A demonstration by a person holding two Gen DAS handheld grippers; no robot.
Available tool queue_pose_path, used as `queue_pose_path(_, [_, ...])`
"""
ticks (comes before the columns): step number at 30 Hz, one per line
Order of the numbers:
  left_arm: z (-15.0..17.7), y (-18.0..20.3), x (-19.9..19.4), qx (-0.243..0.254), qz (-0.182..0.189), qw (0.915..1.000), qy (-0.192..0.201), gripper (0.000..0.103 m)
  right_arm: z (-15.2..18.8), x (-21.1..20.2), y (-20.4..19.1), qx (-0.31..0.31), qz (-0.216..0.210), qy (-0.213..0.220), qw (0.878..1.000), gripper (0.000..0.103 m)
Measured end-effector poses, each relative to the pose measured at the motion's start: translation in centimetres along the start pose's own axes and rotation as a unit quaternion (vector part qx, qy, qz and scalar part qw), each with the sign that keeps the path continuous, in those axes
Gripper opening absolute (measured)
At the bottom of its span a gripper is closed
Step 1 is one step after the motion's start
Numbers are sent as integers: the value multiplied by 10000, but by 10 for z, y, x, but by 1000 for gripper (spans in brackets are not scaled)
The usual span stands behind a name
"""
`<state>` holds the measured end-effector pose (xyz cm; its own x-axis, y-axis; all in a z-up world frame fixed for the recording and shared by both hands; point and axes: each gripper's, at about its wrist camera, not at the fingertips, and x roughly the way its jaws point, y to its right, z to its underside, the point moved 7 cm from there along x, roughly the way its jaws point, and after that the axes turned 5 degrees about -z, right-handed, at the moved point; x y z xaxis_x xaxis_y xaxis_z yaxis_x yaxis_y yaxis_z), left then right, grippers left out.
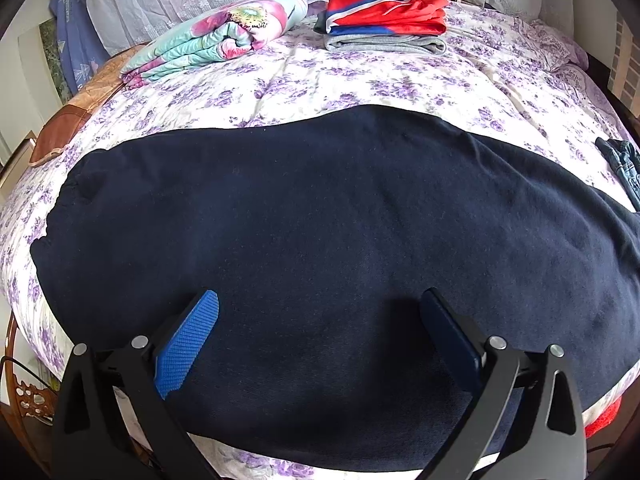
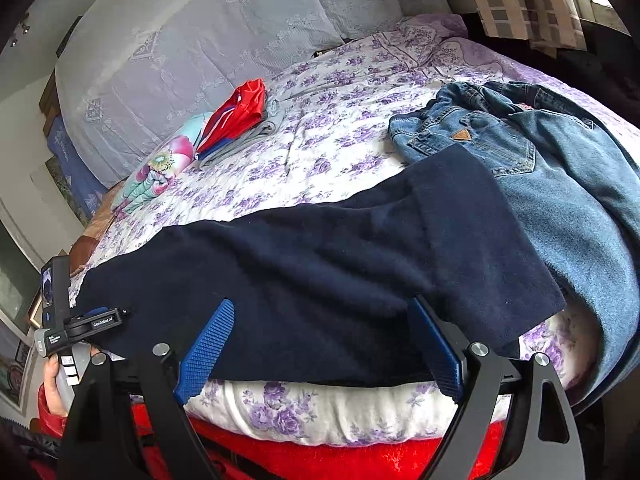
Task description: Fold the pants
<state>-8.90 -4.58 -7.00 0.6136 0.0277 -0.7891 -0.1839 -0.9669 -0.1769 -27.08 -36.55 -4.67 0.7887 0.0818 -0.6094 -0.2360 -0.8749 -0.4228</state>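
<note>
One pair of dark navy pants (image 1: 320, 216) lies spread on the bed (image 1: 304, 80), along its near edge, with the long axis running left to right across the floral purple-and-white cover. The fabric looks thick and fleecy, laid flat, with few wrinkles. In the right wrist view the right end of the pants shows a wide band turned over, and it overlaps one pair of blue jeans (image 2: 560, 168) lying crumpled at the right of the bed. Which end is the waistband cannot be told for certain.

Two tools are in view. The left tool (image 1: 320, 300) hangs over the near middle of the pants with its two blue-padded fingers spread wide and nothing between them. The right tool (image 2: 320, 312) stands at the near edge of the bed, fingers likewise wide apart, gripping nothing; the near hem of the pants lies just between and beyond them.

At the far side of the bed sit one stack of folded clothes (image 1: 384, 16), red on top and grey below, and one folded floral quilt (image 1: 216, 36) to its left.
</note>
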Motion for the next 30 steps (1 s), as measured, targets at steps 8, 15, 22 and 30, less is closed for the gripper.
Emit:
queue_pose_path(8, [0,2,0,39,-103,9998,186,99,4,-12,5,-34,0,-91,10000,89])
queue_pose_path(15, [-1,3,-2,117,-190,9993,293,99,1,-16,4,18,11,-70,10000,89])
queue_pose_path(22, [0,3,-2,79,-143,9994,296,99,1,-28,11,-125,199,-191,9995,89])
queue_pose_path(30, [2,3,-1,33,-140,9993,348,99,10,-24,33,179,350,-281,9988,90])
